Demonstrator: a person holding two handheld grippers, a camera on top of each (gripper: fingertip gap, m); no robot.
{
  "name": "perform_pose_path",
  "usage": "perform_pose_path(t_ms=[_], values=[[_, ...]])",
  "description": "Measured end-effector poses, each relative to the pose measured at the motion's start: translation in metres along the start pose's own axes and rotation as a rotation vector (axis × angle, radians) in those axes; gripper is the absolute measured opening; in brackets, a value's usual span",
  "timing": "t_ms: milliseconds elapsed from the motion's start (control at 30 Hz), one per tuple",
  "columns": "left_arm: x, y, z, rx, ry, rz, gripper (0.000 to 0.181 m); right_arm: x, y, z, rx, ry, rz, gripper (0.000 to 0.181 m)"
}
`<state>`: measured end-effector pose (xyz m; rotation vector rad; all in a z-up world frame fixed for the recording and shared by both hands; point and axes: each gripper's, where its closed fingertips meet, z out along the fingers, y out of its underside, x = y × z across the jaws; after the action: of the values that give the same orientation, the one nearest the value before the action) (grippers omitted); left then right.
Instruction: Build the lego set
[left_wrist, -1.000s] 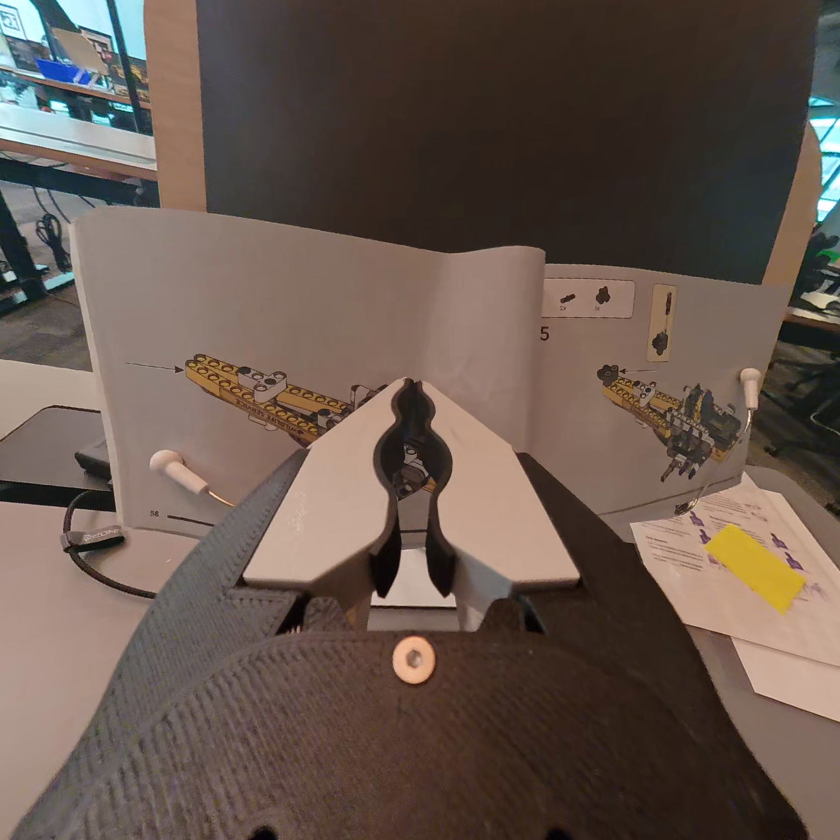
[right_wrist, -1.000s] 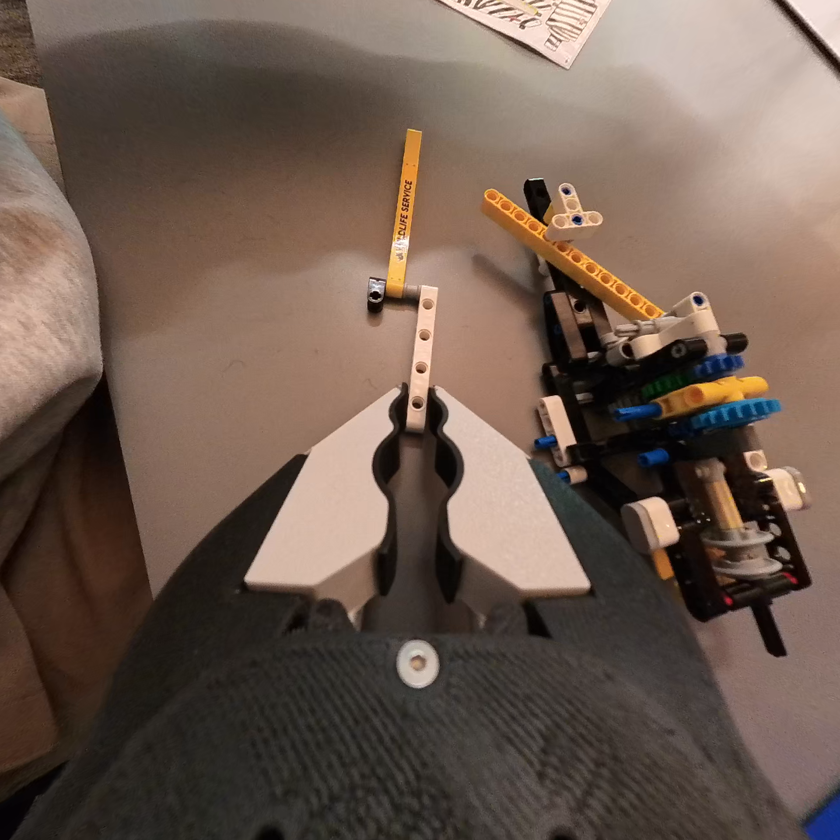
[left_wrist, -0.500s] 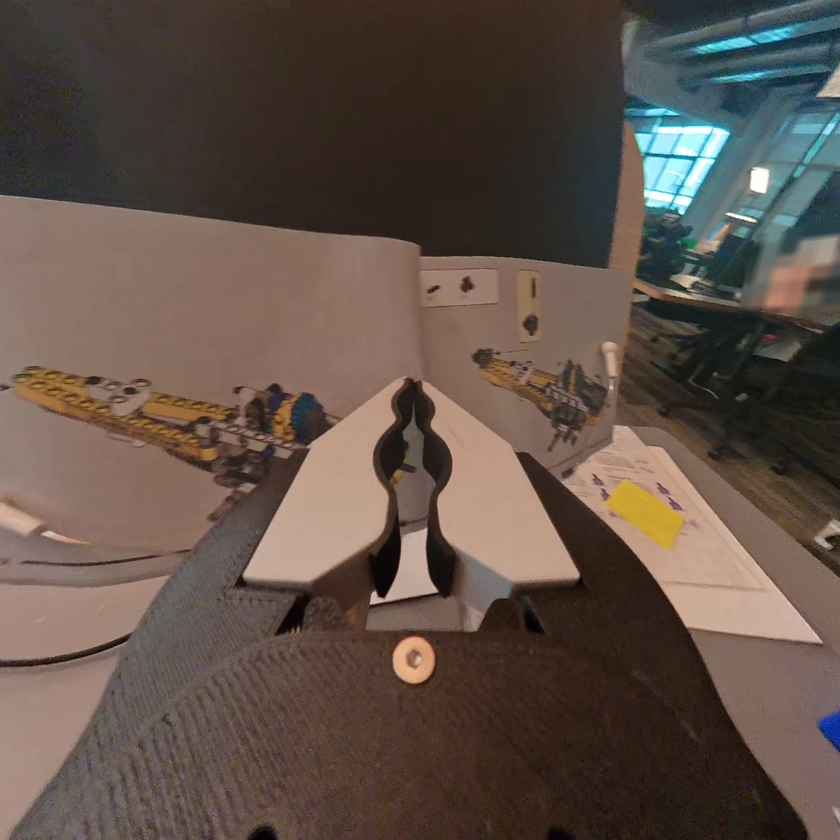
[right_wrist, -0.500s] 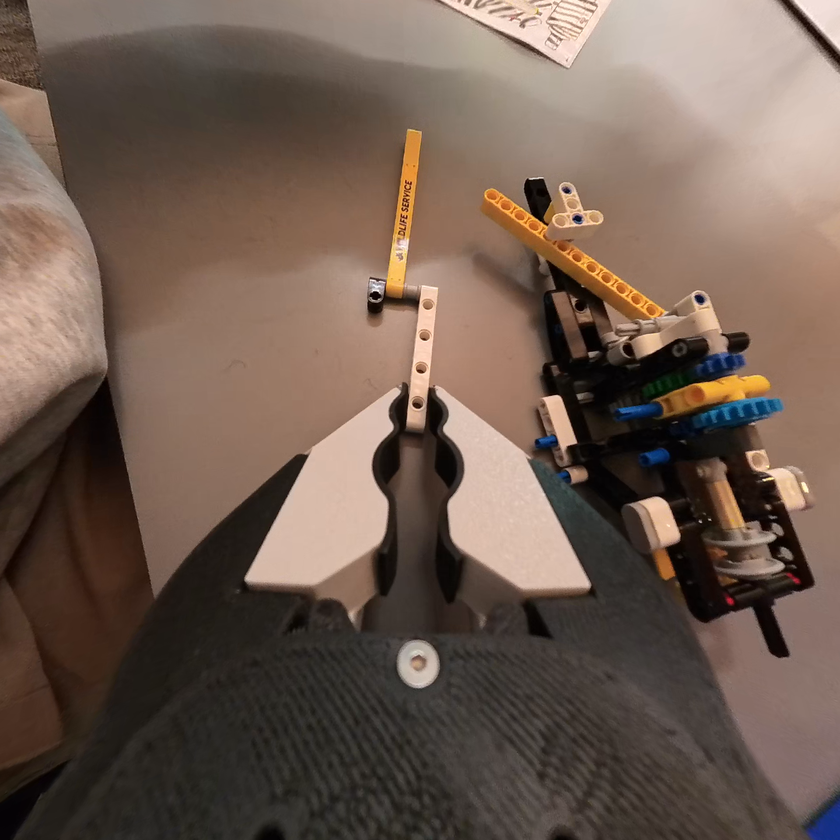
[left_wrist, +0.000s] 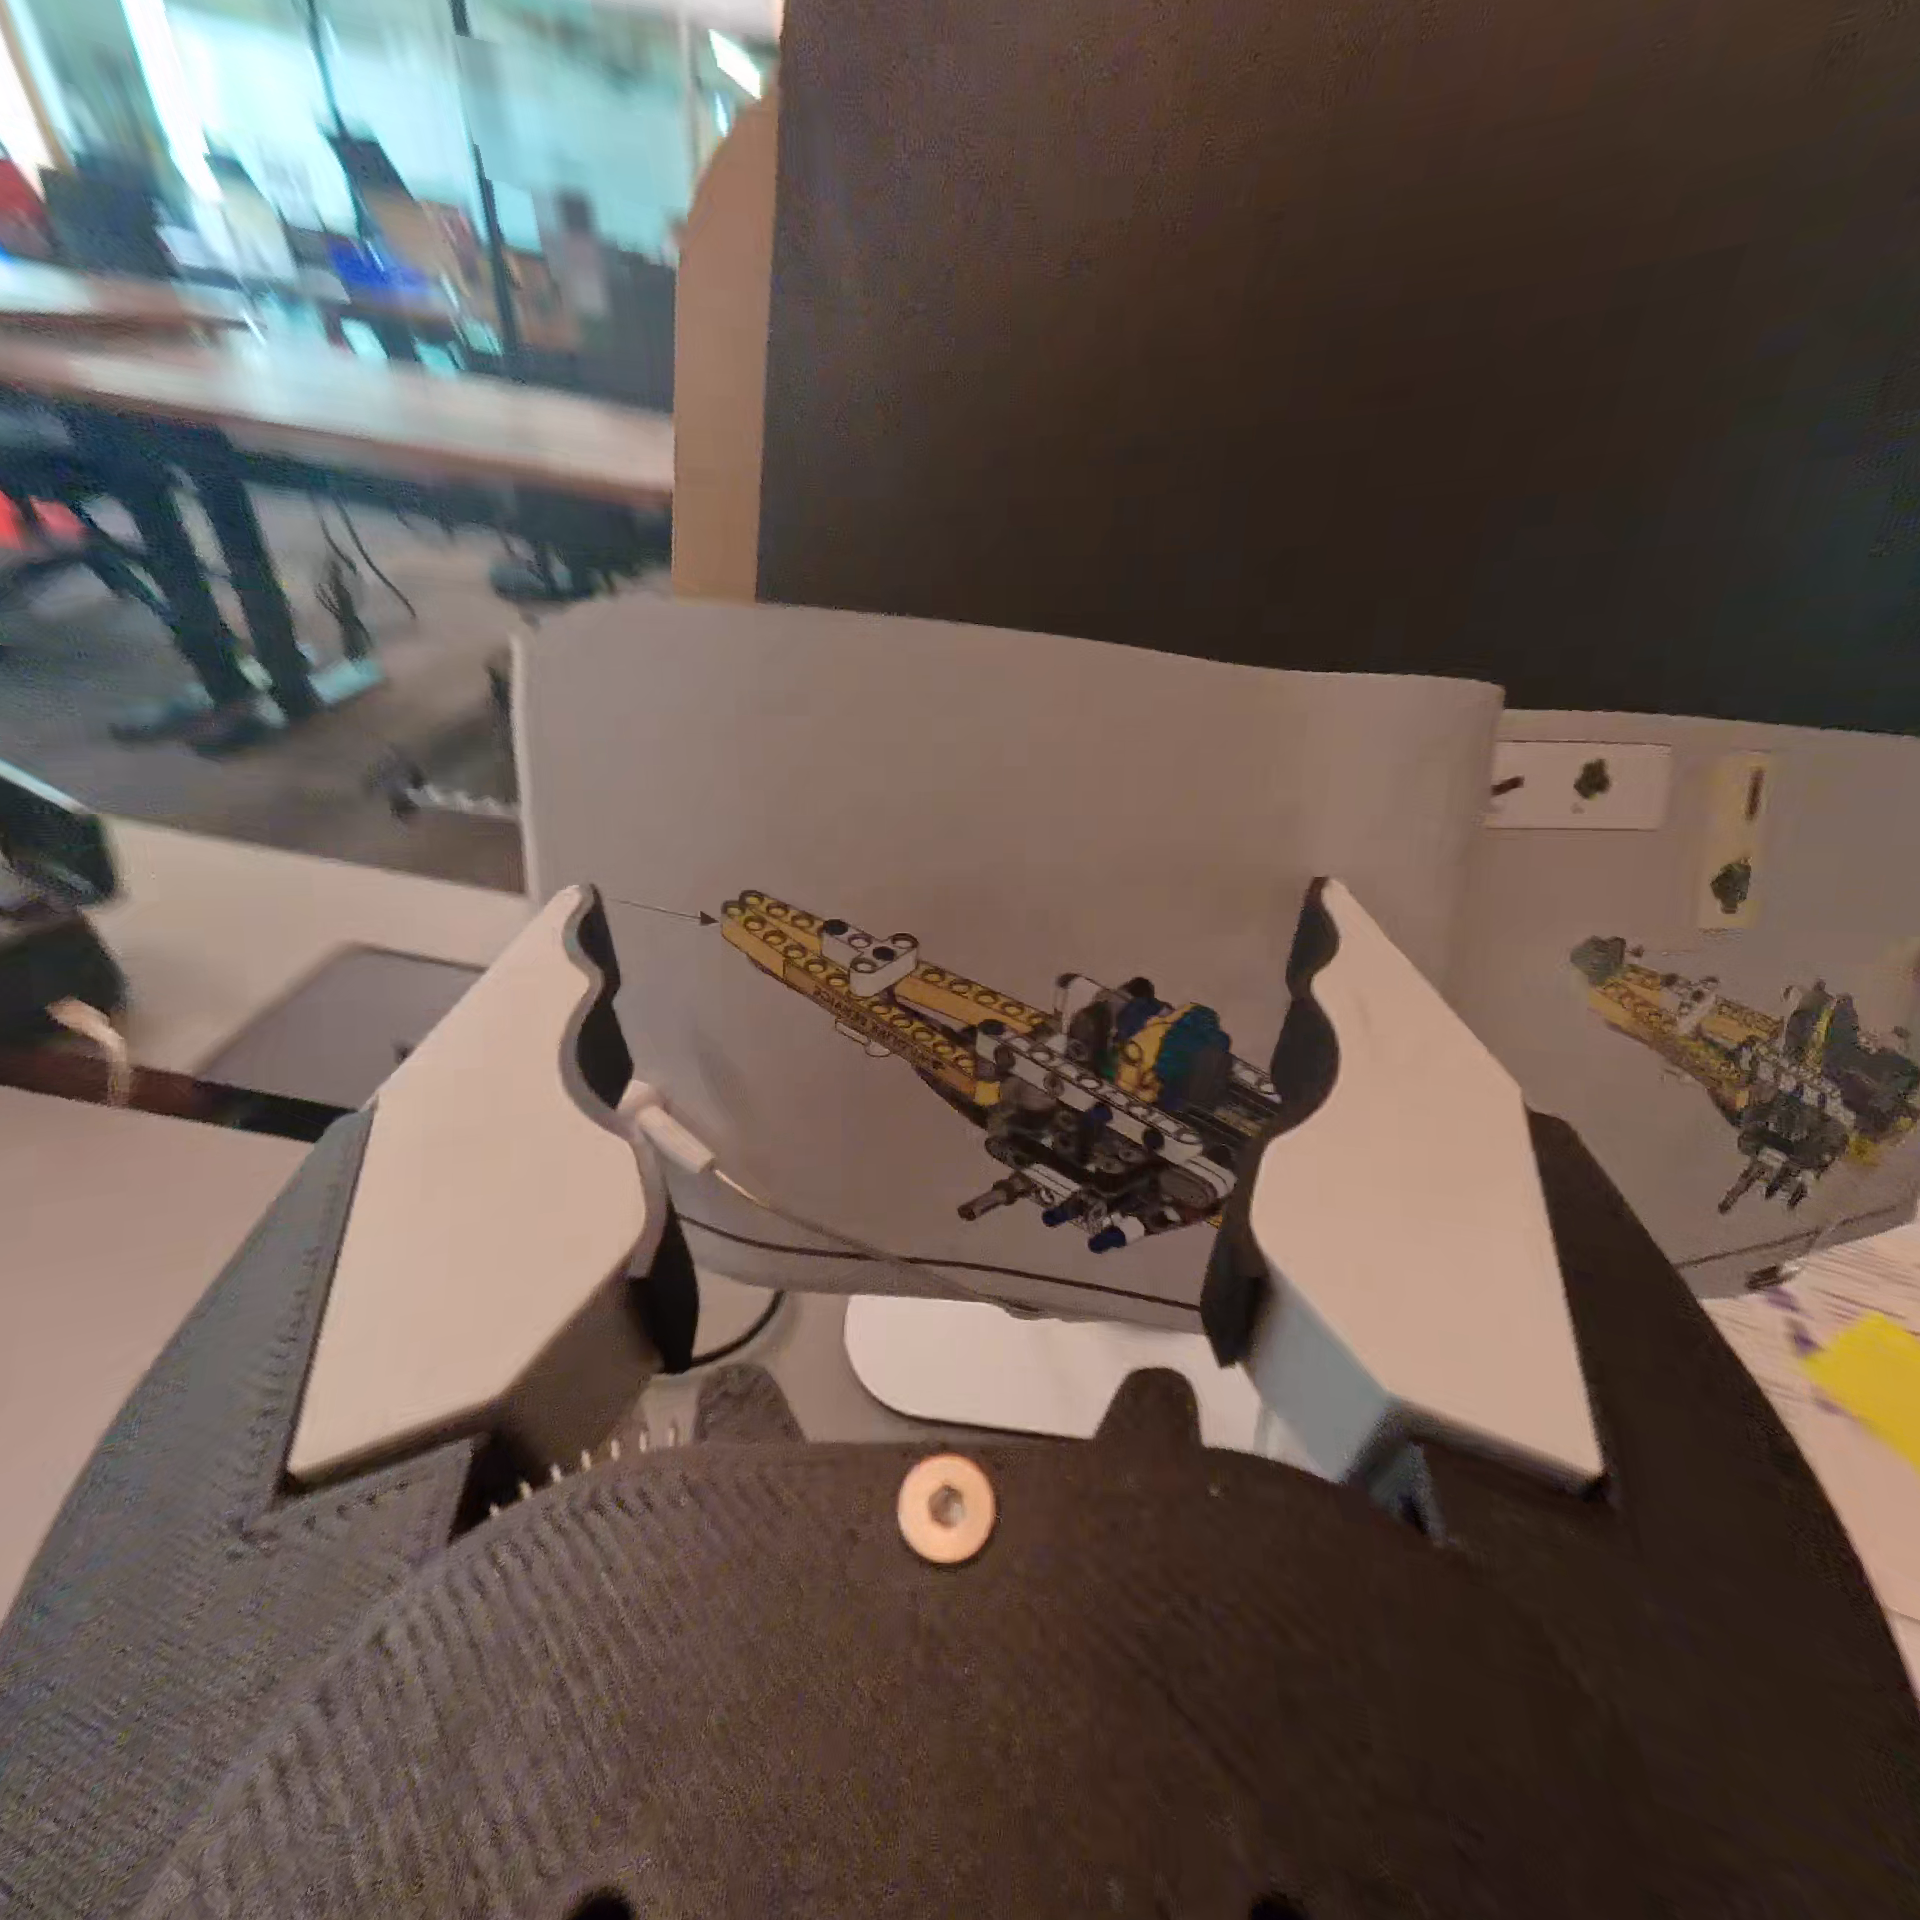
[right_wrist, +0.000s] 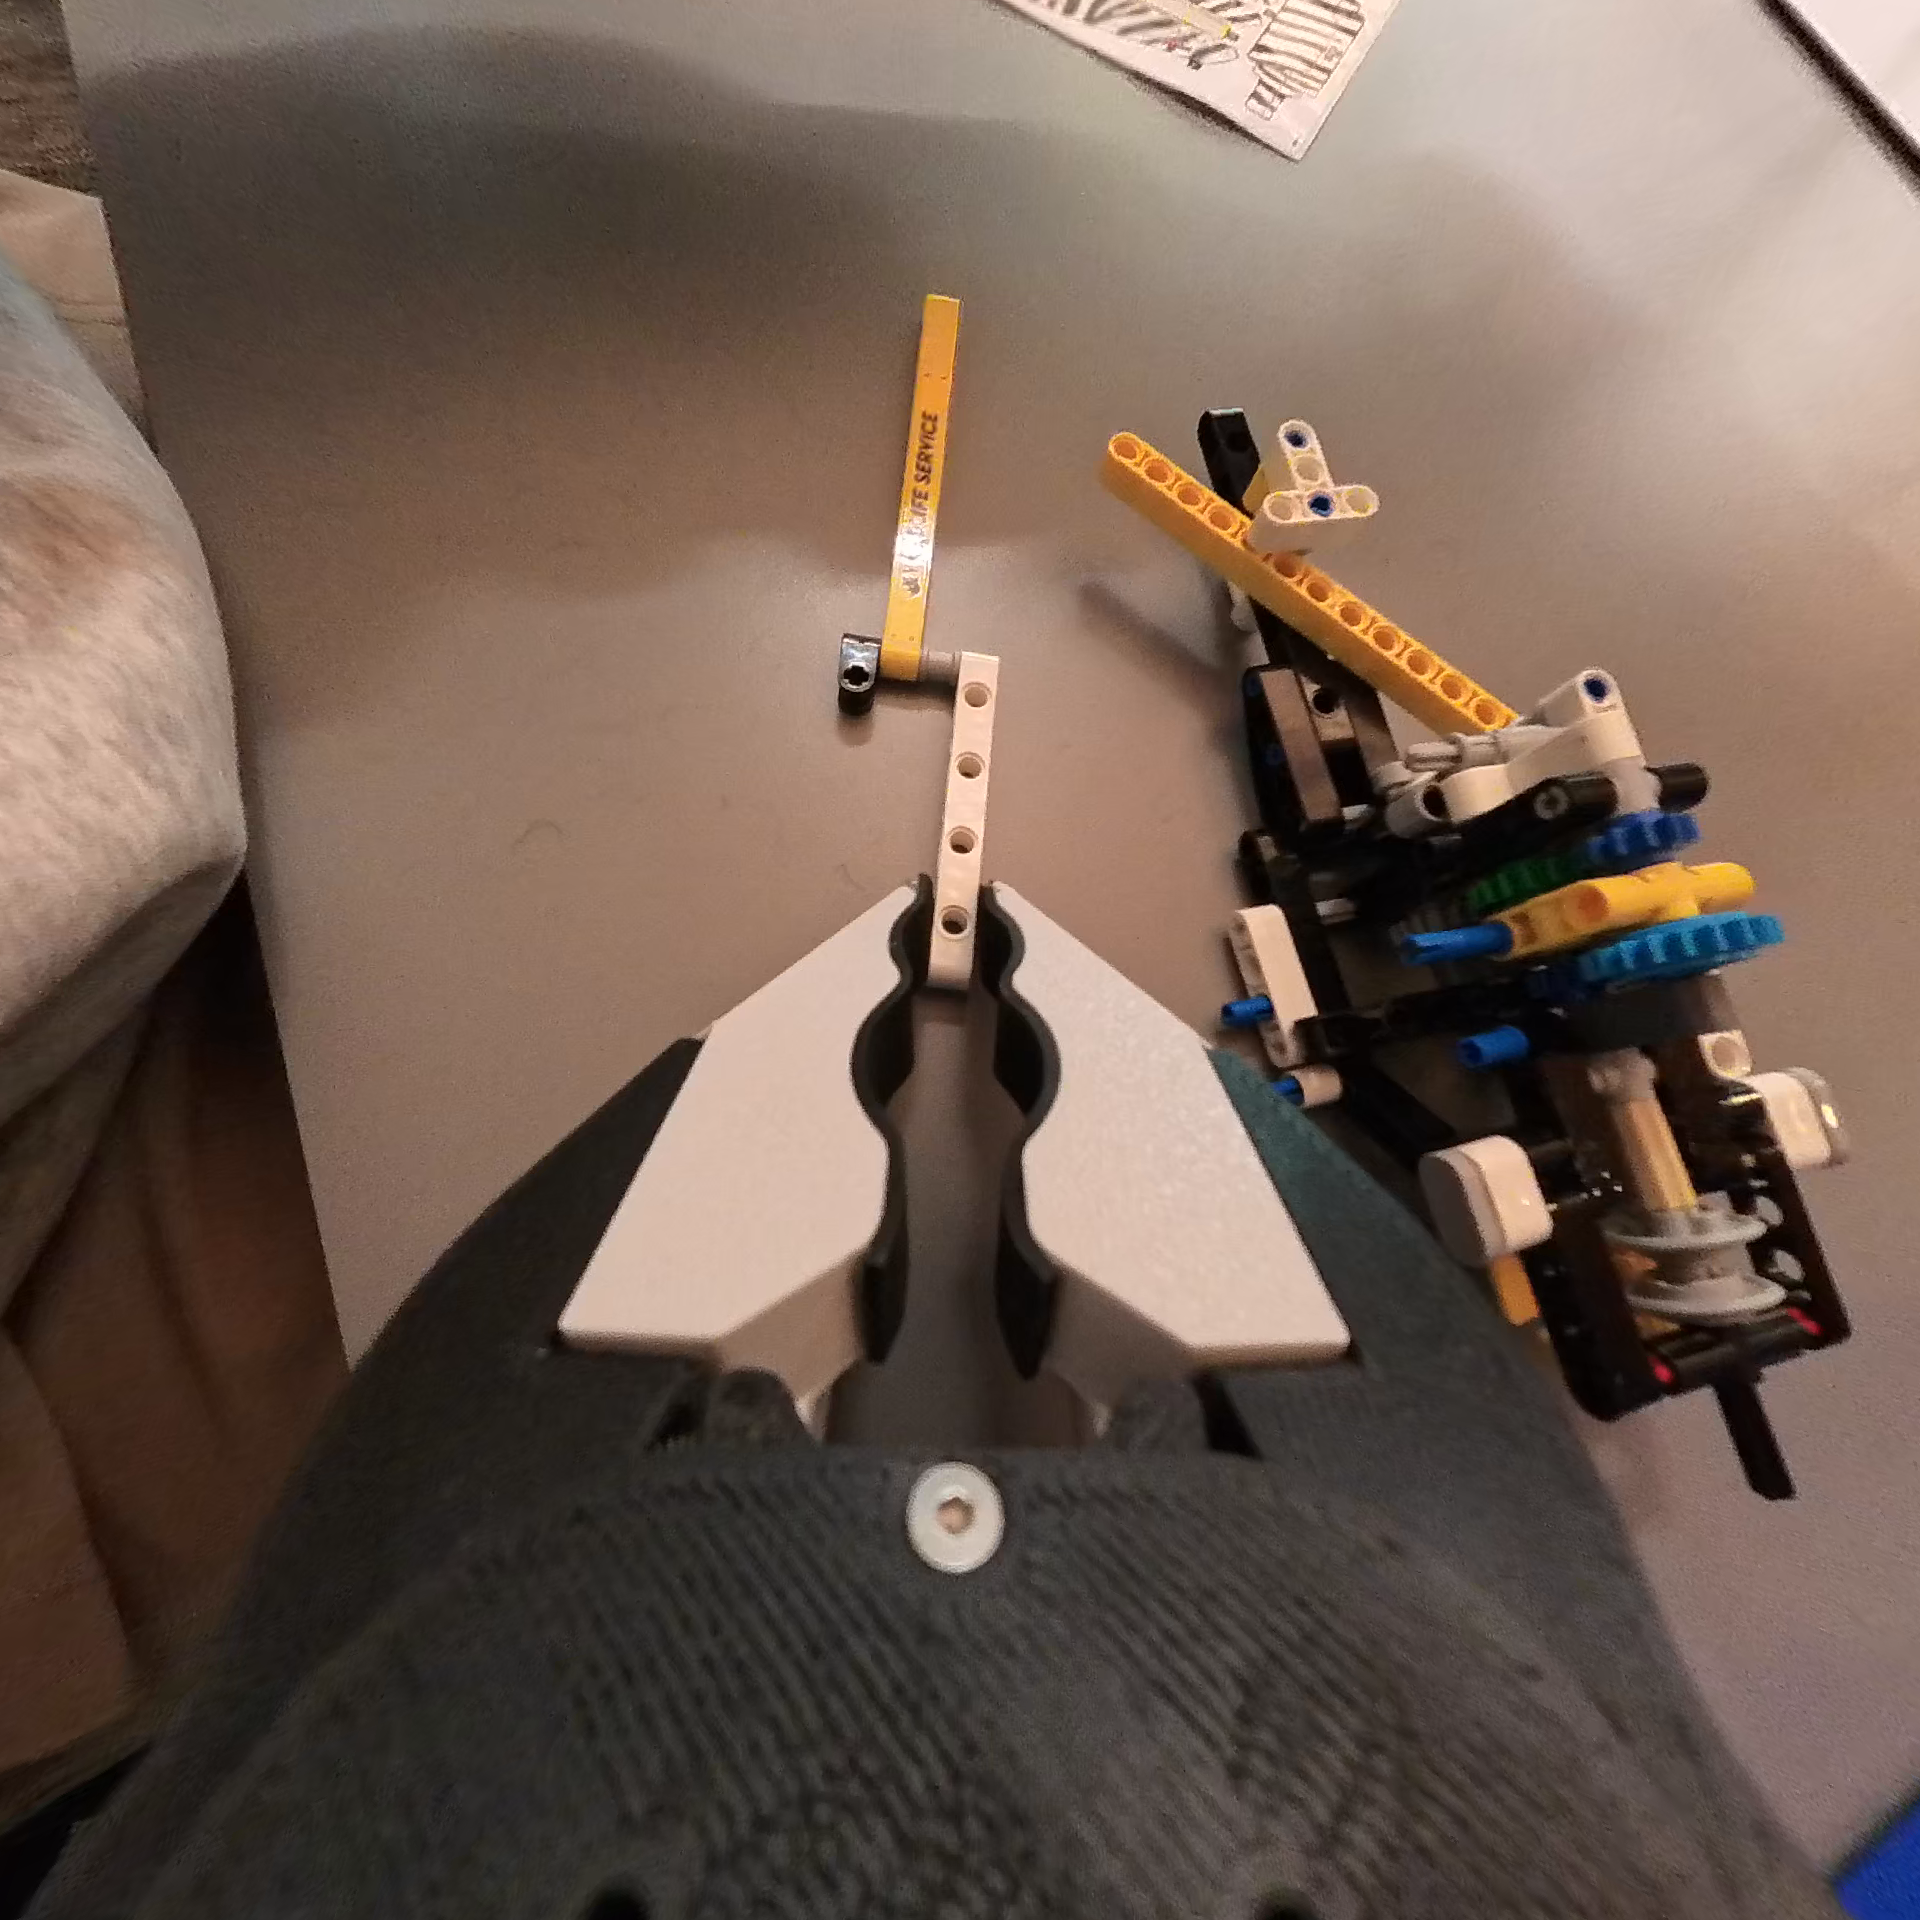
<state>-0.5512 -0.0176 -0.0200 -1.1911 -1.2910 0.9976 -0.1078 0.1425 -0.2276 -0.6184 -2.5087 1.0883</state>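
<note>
My right gripper (right_wrist: 956, 914) is shut on the near end of a white beam (right_wrist: 966, 790). The beam joins a yellow beam (right_wrist: 920, 488) by a grey pin, with a small black connector (right_wrist: 857, 675) at the corner; the piece lies flat over the grey table (right_wrist: 520, 416). The partly built model (right_wrist: 1507, 935), with a long yellow beam, blue gears and a black frame, lies to the right. My left gripper (left_wrist: 951, 935) is open and empty, facing the upright instruction booklet (left_wrist: 987, 987) that stands on a stand.
A person's grey sleeve (right_wrist: 94, 727) lies at the table's left edge. A printed sheet (right_wrist: 1226, 62) lies at the far side. Papers with a yellow note (left_wrist: 1860, 1371) lie right of the booklet. A dark panel (left_wrist: 1299, 312) stands behind it.
My left gripper has opened wide and swung back to the left, facing the booklet's left page. My right gripper and its white beam have not moved.
</note>
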Motion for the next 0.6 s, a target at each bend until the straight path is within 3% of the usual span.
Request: perform_pose_path(t_ms=[67,167,400,467,600], values=[[0.000,0.007,0.011,-0.072,0.050,-0.080,0.125,0.000,0.000,0.000,0.000,0.000,0.000,0.007],[-0.001,0.008,0.013,-0.070,0.046,-0.053,0.122,0.000,0.000,0.000,0.000,-0.005,0.006,0.007],[-0.019,0.004,0.000,-0.011,0.021,-0.095,0.071,0.000,0.000,0.000,0.000,-0.006,0.007,0.007],[-0.019,0.002,-0.005,0.016,0.018,-0.078,0.065,0.000,0.000,0.000,0.000,-0.008,0.009,0.007],[-0.010,0.000,-0.012,0.037,0.039,-0.050,0.030,0.000,0.000,0.000,0.000,-0.008,0.010,0.007]])
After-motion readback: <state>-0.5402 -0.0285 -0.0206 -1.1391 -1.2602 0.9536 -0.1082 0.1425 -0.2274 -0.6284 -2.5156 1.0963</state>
